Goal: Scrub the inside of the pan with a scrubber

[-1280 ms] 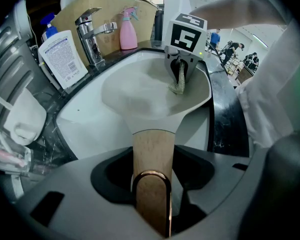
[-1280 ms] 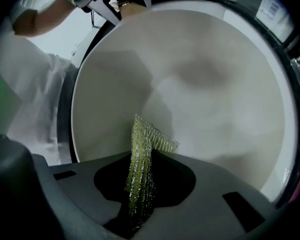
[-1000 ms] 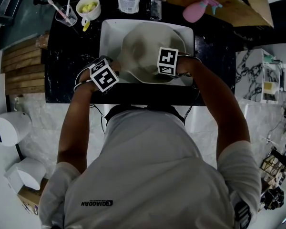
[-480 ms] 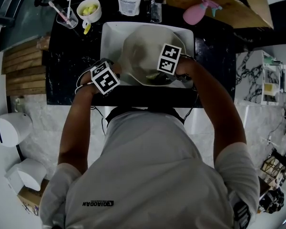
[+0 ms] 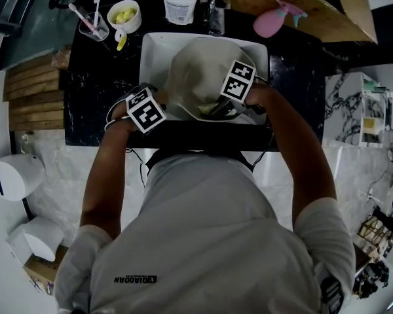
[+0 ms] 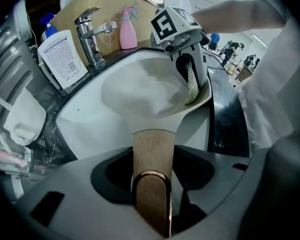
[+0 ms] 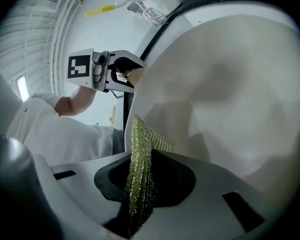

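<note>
A cream pan (image 5: 200,70) lies tilted in the white sink (image 5: 152,48). My left gripper (image 5: 158,104) is shut on the pan's wooden handle (image 6: 153,151), which ends in a copper loop. The pan's bowl (image 6: 140,91) opens away from that gripper. My right gripper (image 5: 224,104) is shut on a yellow-green mesh scrubber (image 7: 141,166). The scrubber (image 6: 191,84) rests against the inside wall of the pan (image 7: 225,94) near its rim. The left gripper (image 7: 121,76) shows beyond the pan's edge in the right gripper view.
A chrome faucet (image 6: 91,31) stands behind the sink, with a white pump bottle (image 6: 62,56) and a pink spray bottle (image 6: 127,28) beside it. A cup with toothbrushes (image 5: 90,19) and a mug (image 5: 123,13) sit on the dark counter (image 5: 95,90) at the left.
My right gripper has shifted slightly right and turned, dragging the scrubber along the pan's near inside wall. The left gripper and the handle have barely moved.
</note>
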### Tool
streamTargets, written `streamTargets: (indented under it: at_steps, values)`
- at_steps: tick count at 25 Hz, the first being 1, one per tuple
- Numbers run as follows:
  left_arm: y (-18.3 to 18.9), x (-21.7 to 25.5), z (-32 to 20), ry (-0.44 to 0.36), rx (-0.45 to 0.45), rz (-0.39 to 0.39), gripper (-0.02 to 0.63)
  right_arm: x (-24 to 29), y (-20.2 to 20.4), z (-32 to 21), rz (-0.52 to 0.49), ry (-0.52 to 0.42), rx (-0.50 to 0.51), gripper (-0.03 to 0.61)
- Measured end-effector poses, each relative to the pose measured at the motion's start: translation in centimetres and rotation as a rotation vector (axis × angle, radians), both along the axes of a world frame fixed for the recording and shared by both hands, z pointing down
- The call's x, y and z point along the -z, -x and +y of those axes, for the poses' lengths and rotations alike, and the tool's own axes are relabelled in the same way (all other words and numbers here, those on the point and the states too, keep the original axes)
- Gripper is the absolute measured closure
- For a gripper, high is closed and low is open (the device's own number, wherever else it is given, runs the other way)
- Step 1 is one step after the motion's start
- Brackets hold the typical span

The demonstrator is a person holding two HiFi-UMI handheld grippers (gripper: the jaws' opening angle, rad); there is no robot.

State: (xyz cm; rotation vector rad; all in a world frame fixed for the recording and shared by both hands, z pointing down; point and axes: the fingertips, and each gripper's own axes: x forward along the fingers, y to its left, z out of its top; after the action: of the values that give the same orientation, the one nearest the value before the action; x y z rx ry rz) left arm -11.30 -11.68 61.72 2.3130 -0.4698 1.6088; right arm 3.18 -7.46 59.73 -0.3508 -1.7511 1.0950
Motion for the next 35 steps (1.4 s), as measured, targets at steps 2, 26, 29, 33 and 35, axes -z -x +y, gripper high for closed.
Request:
streamTargets:
  at_steps: [2, 26, 29, 33, 35]
  values:
    - [0.0, 0.0, 0.0, 0.002, 0.000, 0.000, 0.380, 0.2, 0.2, -0.1, -0.022, 0.016, -0.022, 0.494]
    - [0.1, -0.1, -0.1, 0.000, 0.000, -0.006, 0.380, -0.1, 2.6, -15.9, -0.147, -0.930, -0.312, 0.493]
    - [0.1, -0.1, 0.0, 0.001, 0.001, -0.004, 0.380, -0.6, 2.6, -17.7, -0.066, -1.108, -0.265, 0.493]
    - [0.1, -0.1, 0.0, 0.003, -0.001, -0.005, 0.380, -1.2, 2.5, -19.3, 0.037, -1.296, -0.125, 0.494]
    - [0.0, -0.1, 0.0, 0.003, 0.000, -0.004, 0.380, -2.0, 2.4, -19.6, 0.059, -1.327, -0.071, 0.494]
